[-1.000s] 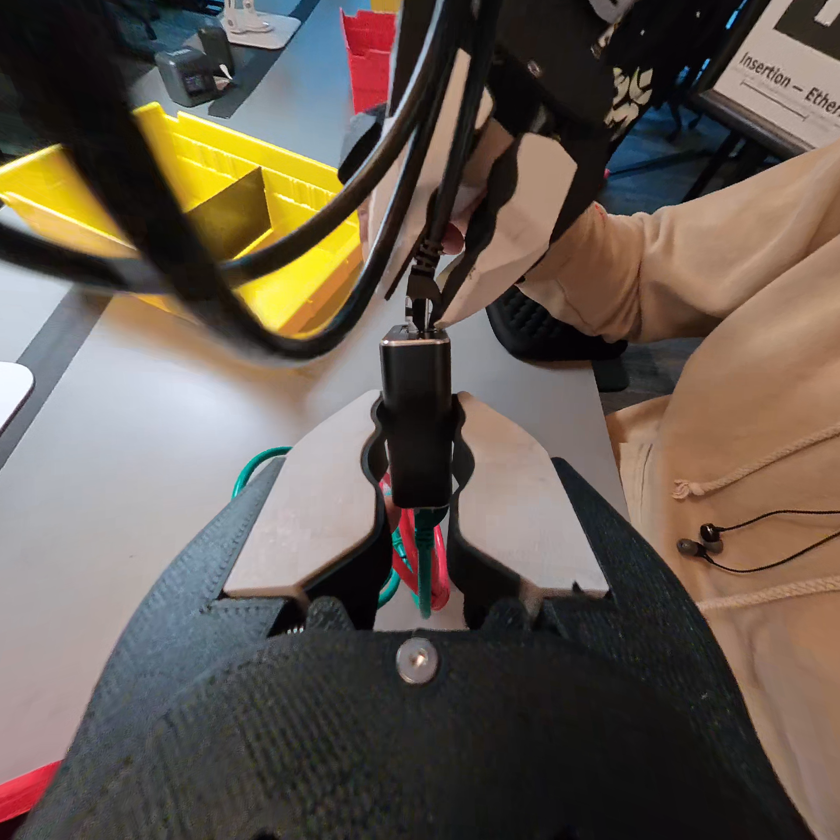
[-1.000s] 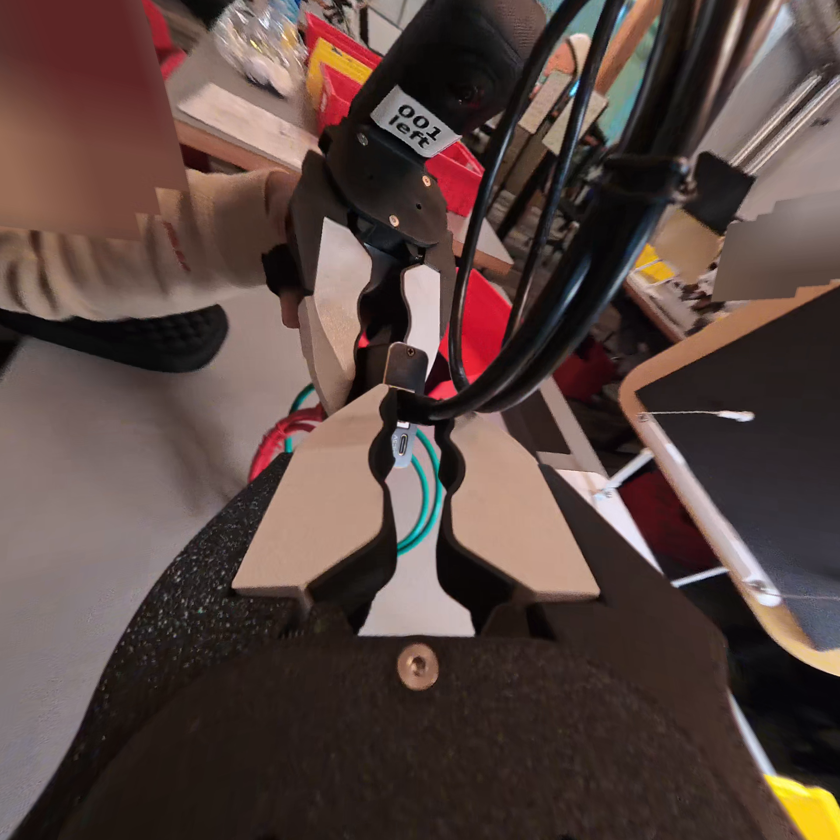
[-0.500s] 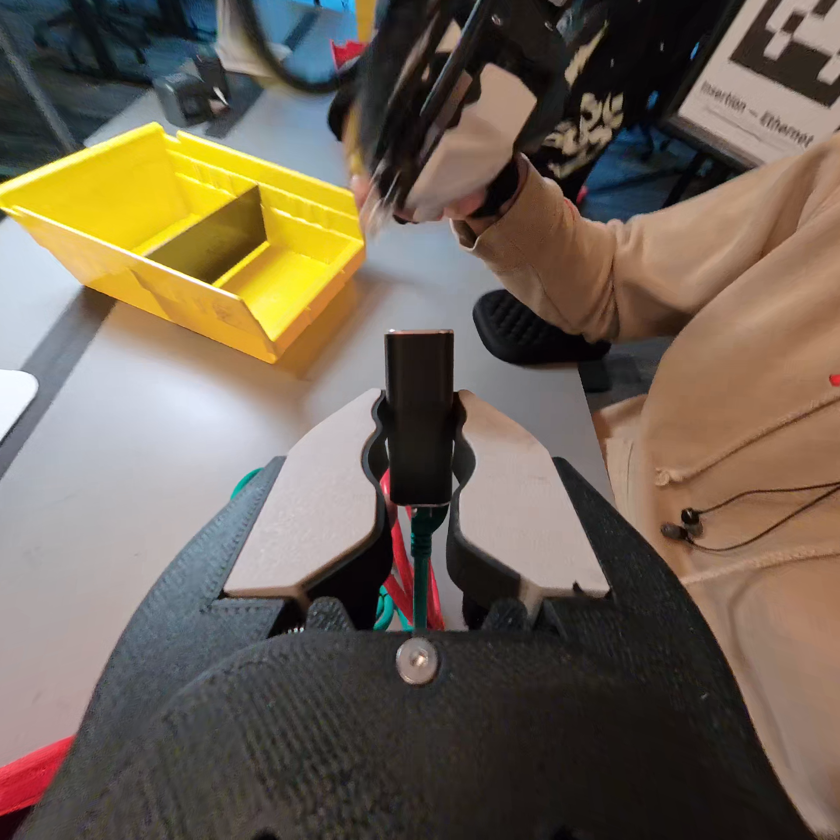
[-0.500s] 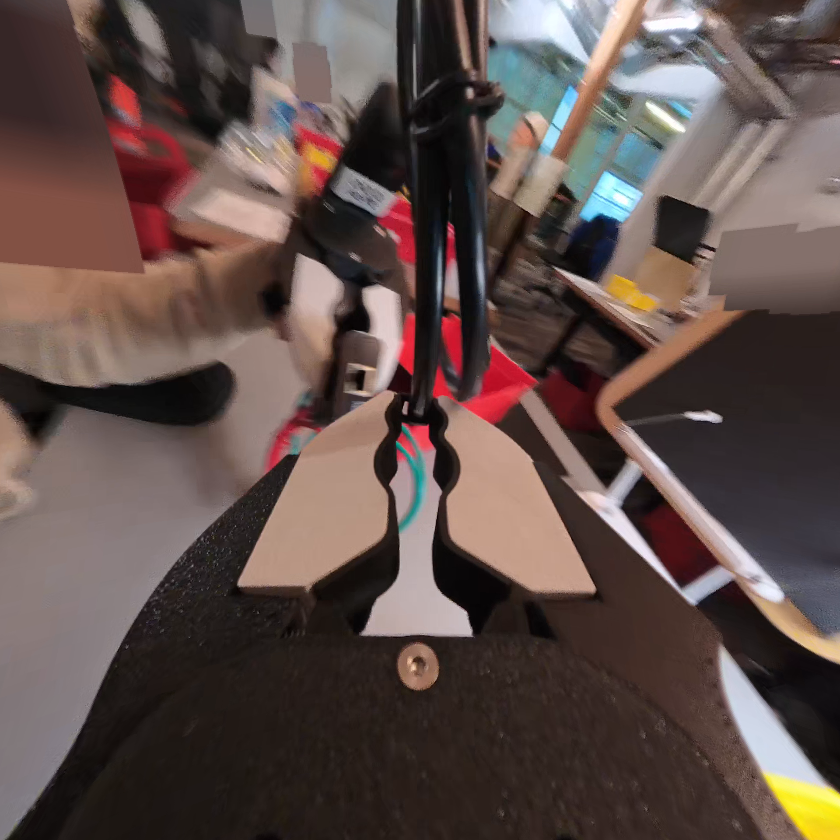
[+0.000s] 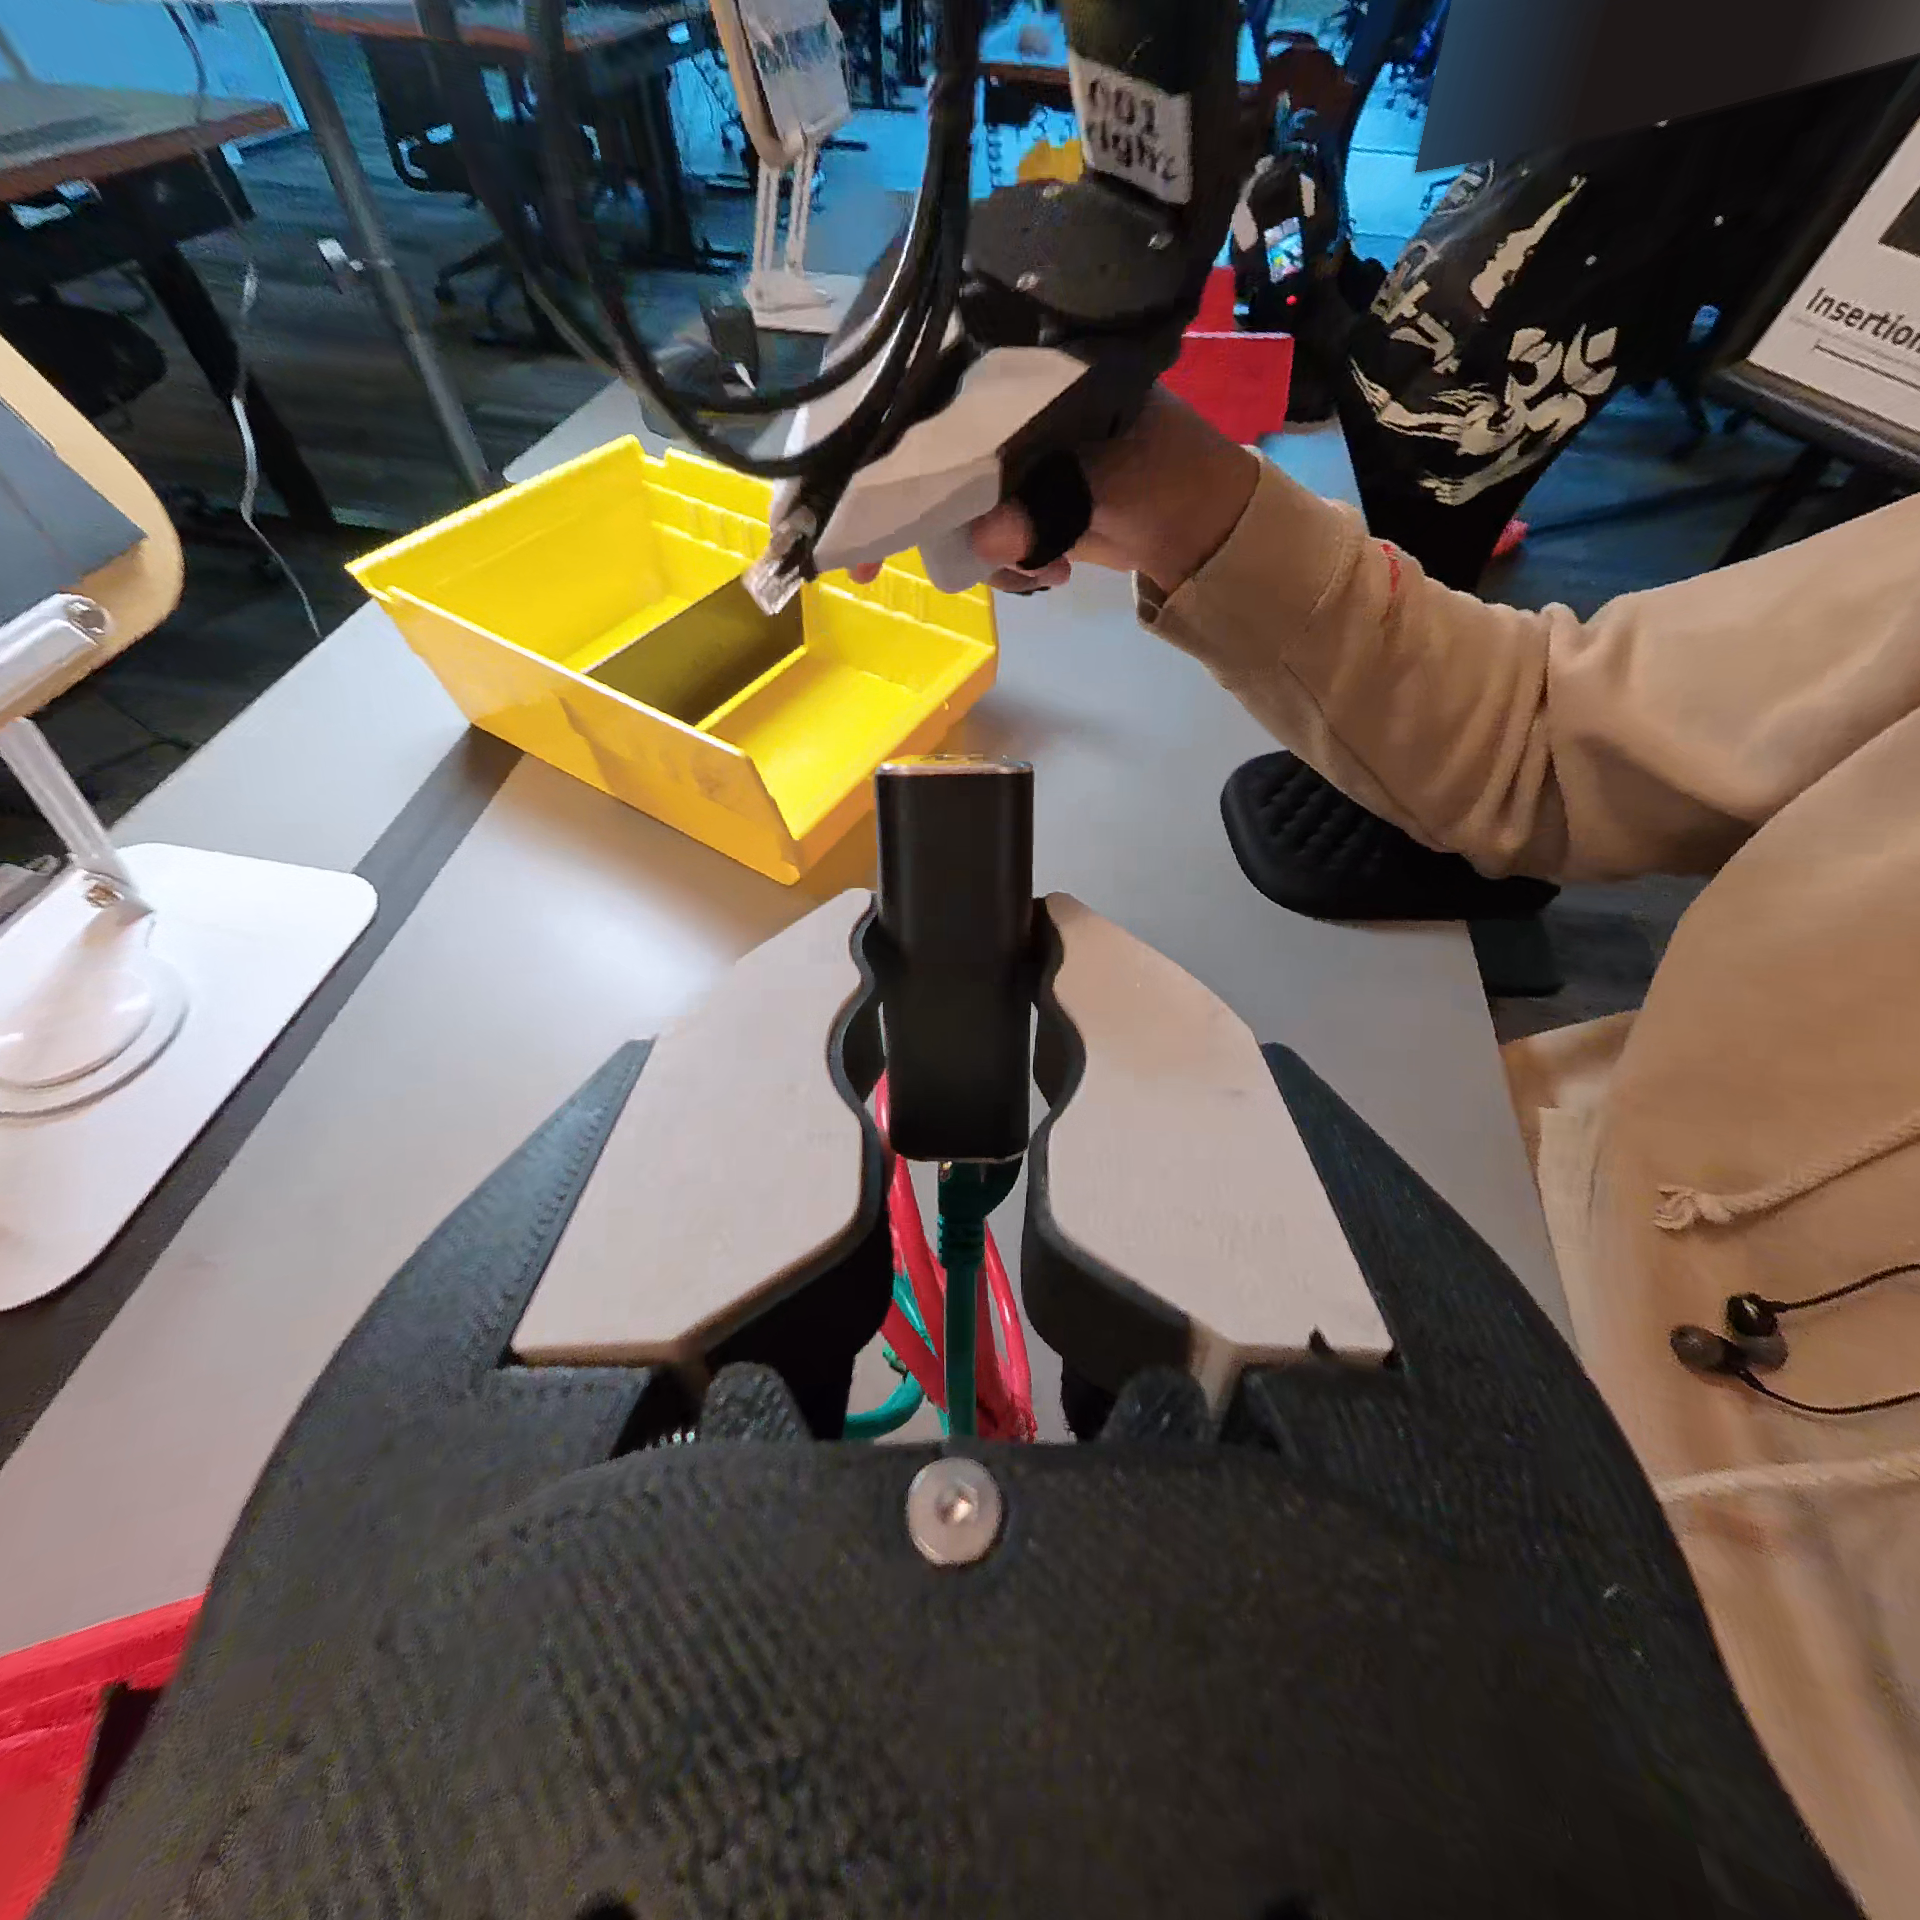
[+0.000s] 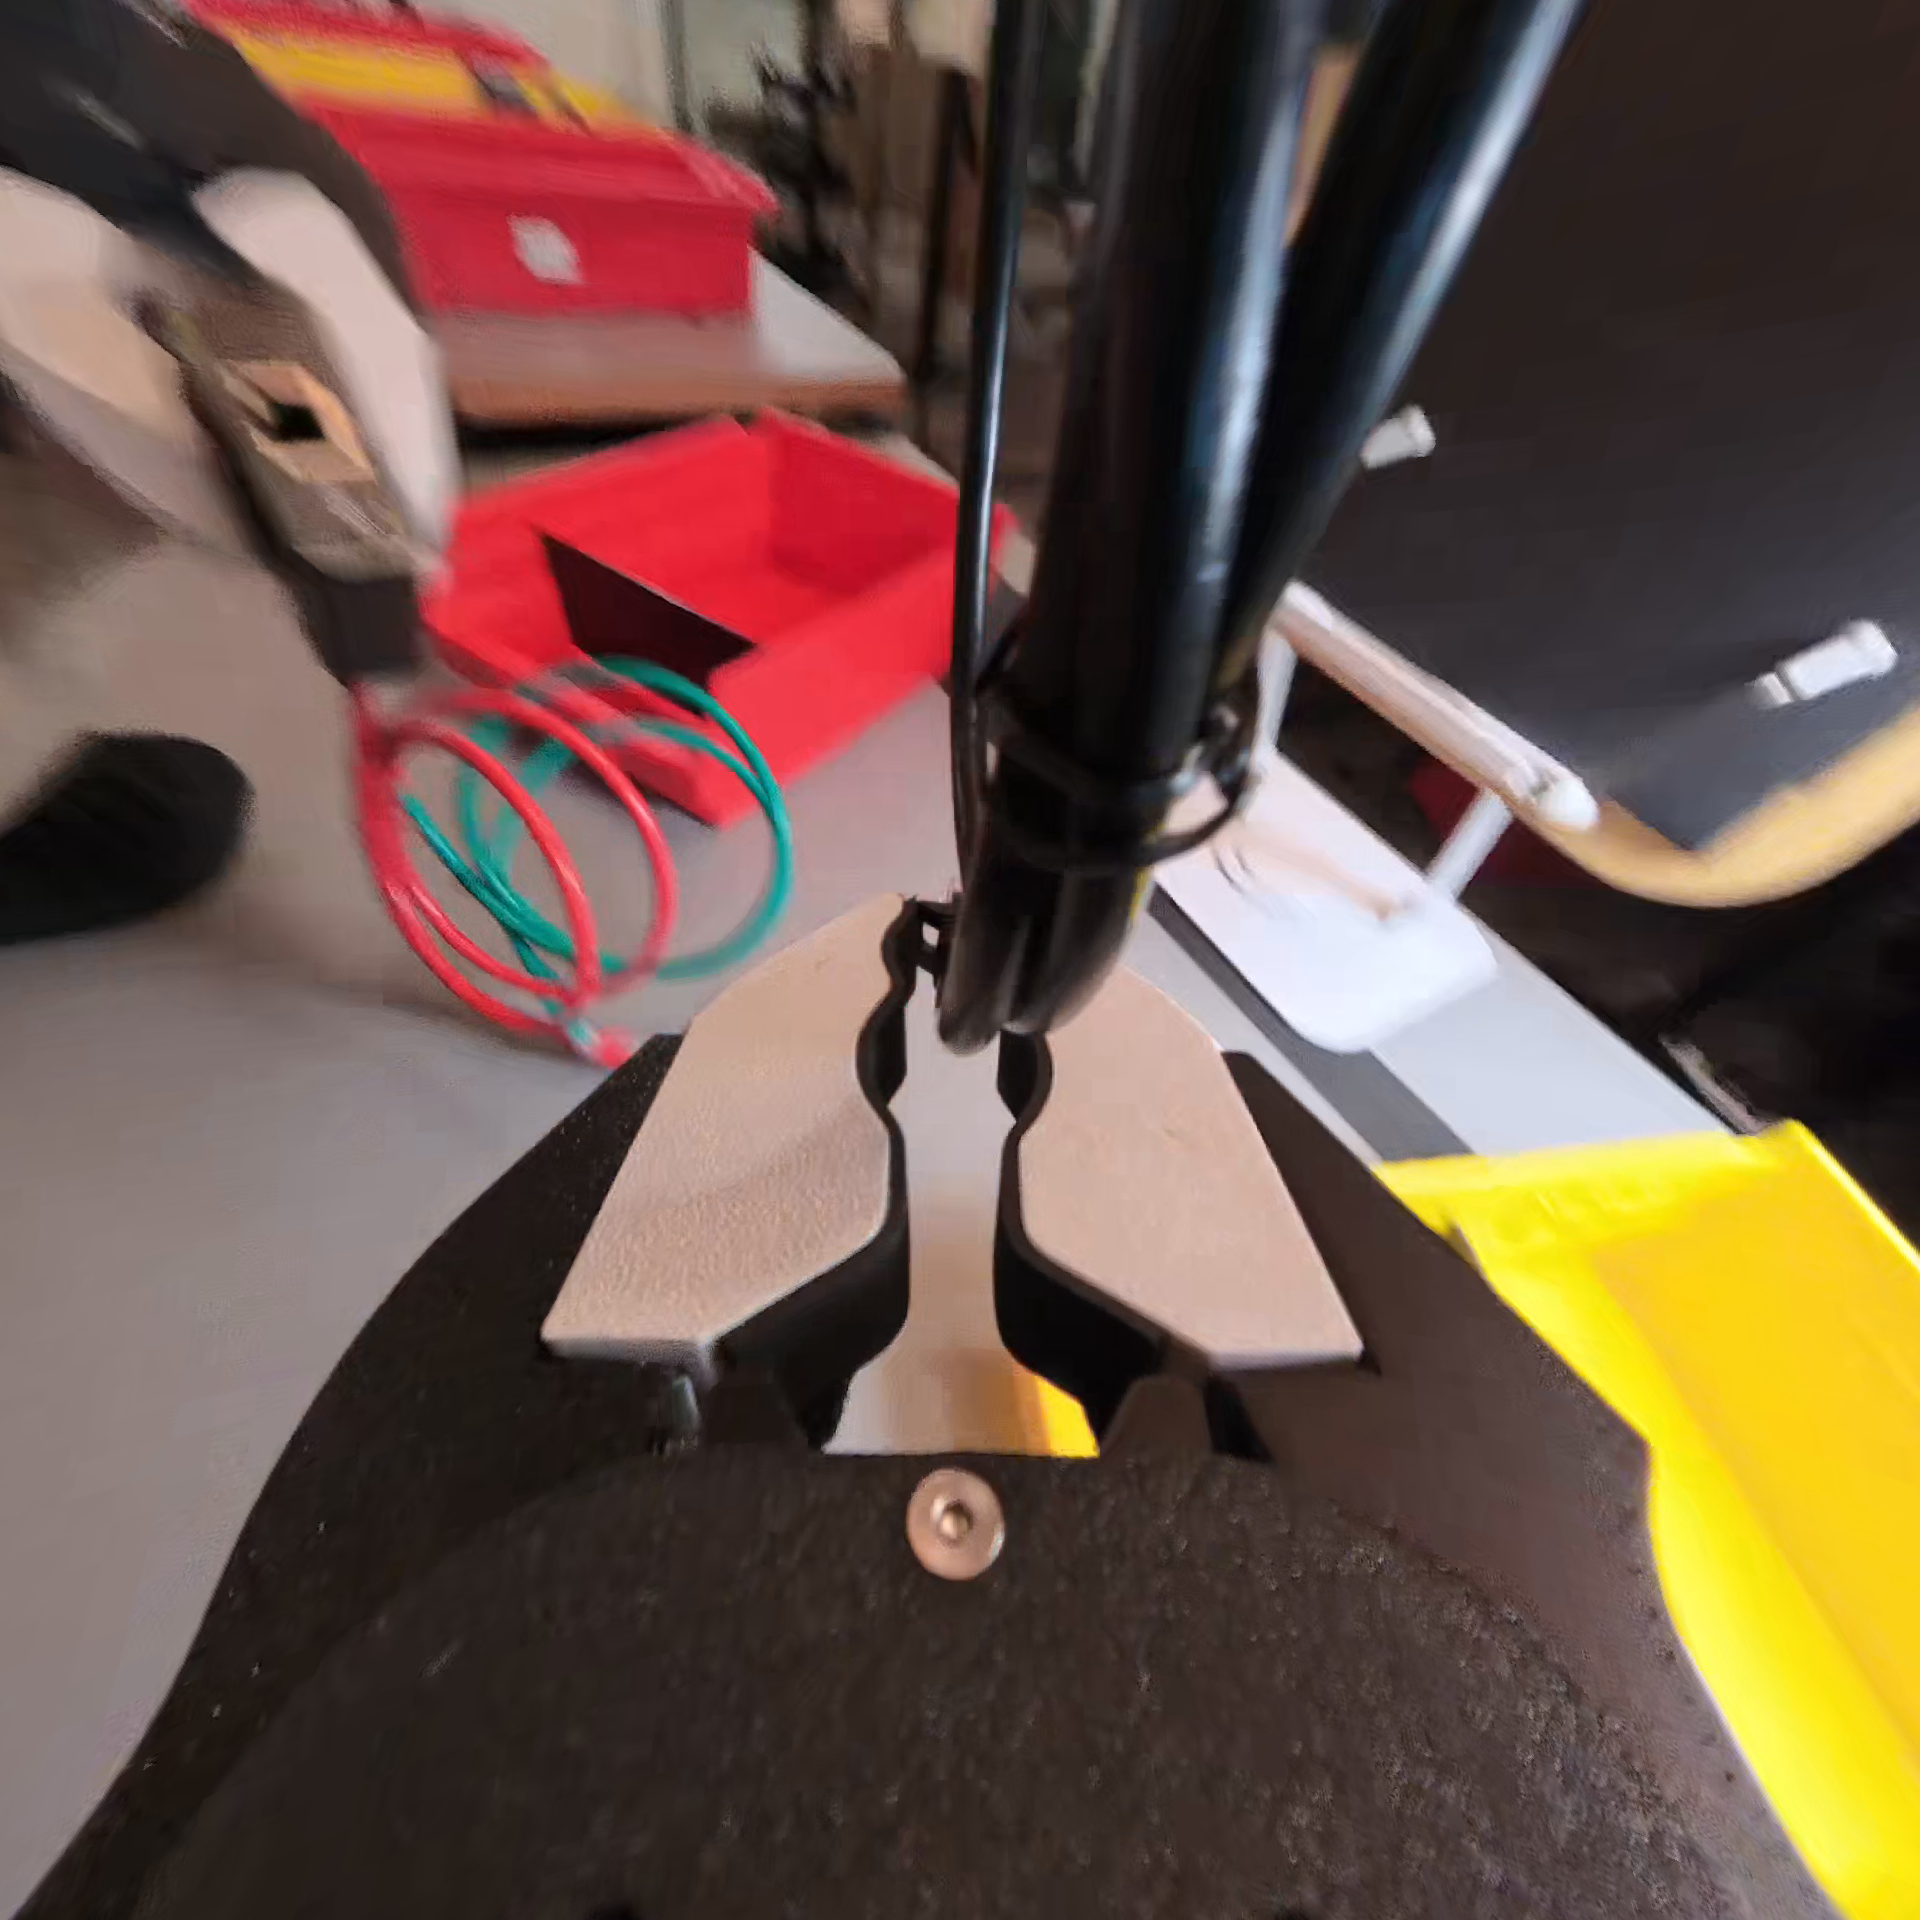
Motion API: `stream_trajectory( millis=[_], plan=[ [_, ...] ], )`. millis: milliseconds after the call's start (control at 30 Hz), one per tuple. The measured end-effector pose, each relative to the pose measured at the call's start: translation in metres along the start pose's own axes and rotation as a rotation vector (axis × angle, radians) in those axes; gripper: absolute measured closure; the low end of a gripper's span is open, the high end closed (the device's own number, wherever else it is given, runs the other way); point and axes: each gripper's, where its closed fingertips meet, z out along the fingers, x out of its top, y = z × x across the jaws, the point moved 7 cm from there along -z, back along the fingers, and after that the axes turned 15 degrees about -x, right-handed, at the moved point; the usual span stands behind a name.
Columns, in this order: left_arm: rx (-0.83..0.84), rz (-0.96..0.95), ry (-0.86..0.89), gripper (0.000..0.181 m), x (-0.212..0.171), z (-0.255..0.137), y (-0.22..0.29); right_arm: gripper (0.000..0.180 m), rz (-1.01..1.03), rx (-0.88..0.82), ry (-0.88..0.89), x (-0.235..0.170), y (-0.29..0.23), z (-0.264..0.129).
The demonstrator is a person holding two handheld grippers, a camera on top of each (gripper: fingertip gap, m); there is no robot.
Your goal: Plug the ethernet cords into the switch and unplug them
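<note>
My left gripper (image 5: 956, 925) is shut on a small black switch (image 5: 954, 997) and holds it upright above the grey table. A green cord (image 5: 961, 1257) is plugged into its near end, and a red cord (image 5: 1003, 1340) hangs beside it. The switch's far end is bare. My right gripper (image 6: 966, 956) is shut on the plug of a bundled black cord (image 6: 1122, 623). In the left wrist view, that gripper (image 5: 831, 530) holds the plug (image 5: 777, 582) over the yellow bin (image 5: 582, 582), well apart from the switch. The switch also shows, blurred, in the right wrist view (image 6: 301, 468), with red and green coils (image 6: 540, 831) below it.
A white stand base (image 5: 156, 987) sits at the left. A black wrist rest (image 5: 1351, 852) lies at the table's right edge under a person's beige sleeve (image 5: 1455, 665). A red bin (image 6: 748, 582) stands beyond the coils. The yellow bin (image 6: 1714, 1403) is close on the right. Some 15 cm of space lies between my two pairs of fingers.
The black cord's plug has come out of the switch. My right gripper has carried it up and away to over the yellow bin. My left gripper kept hold of the switch.
</note>
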Motion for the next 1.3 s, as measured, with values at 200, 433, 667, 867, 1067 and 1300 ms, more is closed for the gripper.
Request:
stream_trajectory(
  millis=[200,433,667,867,1067,1300],
  plan=[
    [0.041,0.041,0.044,0.156,0.007,-0.011,0.003,0.167,-0.131,-0.144,-0.425,-0.063,0.056,-0.022],
    [0.057,0.055,0.069,0.156,0.009,-0.013,0.003,0.167,-0.186,-0.255,-0.855,-0.132,0.096,-0.046],
    [0.078,0.057,0.114,0.156,0.011,-0.012,0.0,0.147,-0.22,-0.455,-0.649,-0.101,0.107,-0.047],
    [0.083,0.057,0.245,0.156,0.016,-0.014,-0.005,0.134,-0.133,-0.371,-0.192,-0.03,0.077,-0.049],
    [0.013,0.078,0.422,0.155,0.025,-0.01,0.001,0.135,0.017,0.222,0.223,0.032,-0.028,-0.025],
    [-0.053,0.074,0.578,0.156,0.028,0.006,0.006,0.137,0.149,0.505,0.246,0.027,-0.137,0.037]
  ],
)
